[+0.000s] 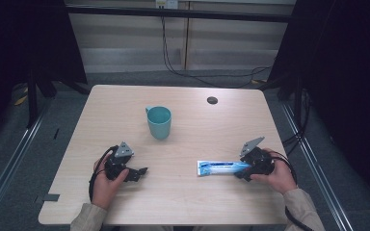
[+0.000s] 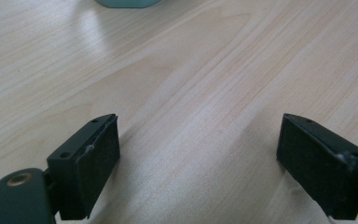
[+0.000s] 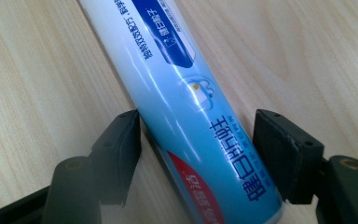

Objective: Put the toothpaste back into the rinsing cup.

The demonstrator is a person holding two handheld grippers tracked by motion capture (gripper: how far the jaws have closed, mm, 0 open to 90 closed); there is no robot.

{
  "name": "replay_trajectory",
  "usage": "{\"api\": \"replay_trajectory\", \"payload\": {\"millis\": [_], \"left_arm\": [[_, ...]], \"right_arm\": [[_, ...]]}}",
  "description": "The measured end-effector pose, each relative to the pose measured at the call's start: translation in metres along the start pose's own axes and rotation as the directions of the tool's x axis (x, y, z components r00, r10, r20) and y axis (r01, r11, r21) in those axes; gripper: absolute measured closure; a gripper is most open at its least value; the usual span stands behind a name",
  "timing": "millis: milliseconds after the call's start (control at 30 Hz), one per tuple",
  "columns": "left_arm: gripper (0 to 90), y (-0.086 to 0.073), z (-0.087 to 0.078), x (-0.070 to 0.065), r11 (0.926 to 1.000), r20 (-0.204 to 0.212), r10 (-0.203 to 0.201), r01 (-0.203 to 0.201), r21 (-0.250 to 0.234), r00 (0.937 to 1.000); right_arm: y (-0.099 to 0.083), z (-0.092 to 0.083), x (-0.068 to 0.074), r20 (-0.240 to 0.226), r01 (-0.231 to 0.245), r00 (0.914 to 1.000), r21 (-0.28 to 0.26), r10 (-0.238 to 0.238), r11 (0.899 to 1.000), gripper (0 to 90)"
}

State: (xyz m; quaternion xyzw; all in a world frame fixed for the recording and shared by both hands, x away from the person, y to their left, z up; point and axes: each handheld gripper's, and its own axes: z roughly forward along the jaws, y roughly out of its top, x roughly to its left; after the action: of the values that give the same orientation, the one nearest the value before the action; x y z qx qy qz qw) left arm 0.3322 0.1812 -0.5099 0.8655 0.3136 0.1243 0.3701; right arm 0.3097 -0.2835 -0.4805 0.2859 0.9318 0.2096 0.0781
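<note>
1. The tube (image 1: 220, 168) lay flat on the bench (image 1: 188, 202), right of centre in the lower part of the high view, its length running left to right.
2. The right gripper (image 1: 244, 172) sat at the tube's right end. In the right gripper view its jaws stood apart on either side of the tube (image 3: 191, 116); the left jaw looked to be touching it and a small gap showed at the right jaw, so the grip was not yet closed.
3. The left gripper (image 1: 142, 171) rested at lower left of the high view, jaws wide apart over bare wood, holding nothing.
4. The cup (image 1: 159, 122) stood upright above centre, well apart from both grippers. Its inside looked empty, though the bottom could not be seen fully.
5. Judged from this, the work was at an early stage: the tube was framed but not clamped or lifted. Closing, lifting and carrying it, likely to the cup, remained.
</note>
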Motion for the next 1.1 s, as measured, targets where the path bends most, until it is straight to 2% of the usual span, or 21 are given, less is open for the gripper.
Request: {"api": "replay_trajectory", "payload": {"millis": [67,100,167,200,233,300,467,800,833,900,933,1100], "left_arm": [[12.9,0.000,0.000,0.000,1.0000,0.000,0.001,-0.001,0.001,1.0000],[12.9,0.000,0.000,0.000,1.0000,0.000,0.000,0.000,0.001,1.0000],[12.9,0.000,0.000,0.000,1.0000,0.000,0.001,-0.001,0.000,1.0000],[12.9,0.000,0.000,0.000,1.0000,-0.001,0.000,0.000,0.000,1.0000],[12.9,0.000,0.000,0.000,1.0000,0.000,0.001,-0.001,0.000,1.0000],[12.9,0.000,0.000,0.000,1.0000,-0.002,0.004,-0.004,0.001,1.0000],[12.9,0.000,0.000,0.000,1.0000,0.000,0.001,-0.001,0.001,1.0000],[12.9,0.000,0.000,0.000,1.0000,0.000,0.001,-0.001,0.001,1.0000],[12.9,0.000,0.000,0.000,1.0000,-0.001,0.001,-0.001,0.001,1.0000],[12.9,0.000,0.000,0.000,1.0000,-0.001,0.001,-0.001,0.002,1.0000],[12.9,0.000,0.000,0.000,1.0000,-0.001,0.001,-0.001,0.001,1.0000],[12.8,0.000,0.000,0.000,1.0000,0.000,0.001,-0.001,0.002,1.0000]], "right_arm": [[0.000,0.000,0.000,-0.004,-0.003,1.0000,0.002,0.003,1.000,34.7],[0.000,-0.001,0.000,-0.018,-0.004,0.9998,0.008,0.004,1.000,41.3],[0.000,-0.002,-0.001,-0.023,-0.002,0.9997,0.013,0.002,1.000,44.8],[0.001,-0.003,0.000,-0.027,0.000,0.9996,0.033,0.001,0.999,52.1],[0.001,-0.003,0.000,-0.027,0.000,0.9996,0.033,0.001,0.999,52.1],[0.002,-0.004,0.001,-0.034,0.015,0.9993,0.043,-0.014,0.999,58.8],[0.006,-0.008,0.003,-0.023,-0.004,0.9997,0.077,0.005,0.997,69.1],[0.006,-0.014,0.008,0.000,-0.028,0.9996,0.083,0.028,0.996,72.7],[0.005,-0.015,0.008,-0.006,-0.041,0.9991,0.078,0.041,0.996,72.8],[0.004,-0.017,0.007,0.005,-0.034,0.9994,0.060,0.034,0.998,72.9],[0.004,-0.018,0.007,-0.002,-0.046,0.9989,0.056,0.047,0.997,72.9],[0.006,-0.024,0.008,-0.013,-0.051,0.9986,0.015,0.052,0.999,72.9]]}}
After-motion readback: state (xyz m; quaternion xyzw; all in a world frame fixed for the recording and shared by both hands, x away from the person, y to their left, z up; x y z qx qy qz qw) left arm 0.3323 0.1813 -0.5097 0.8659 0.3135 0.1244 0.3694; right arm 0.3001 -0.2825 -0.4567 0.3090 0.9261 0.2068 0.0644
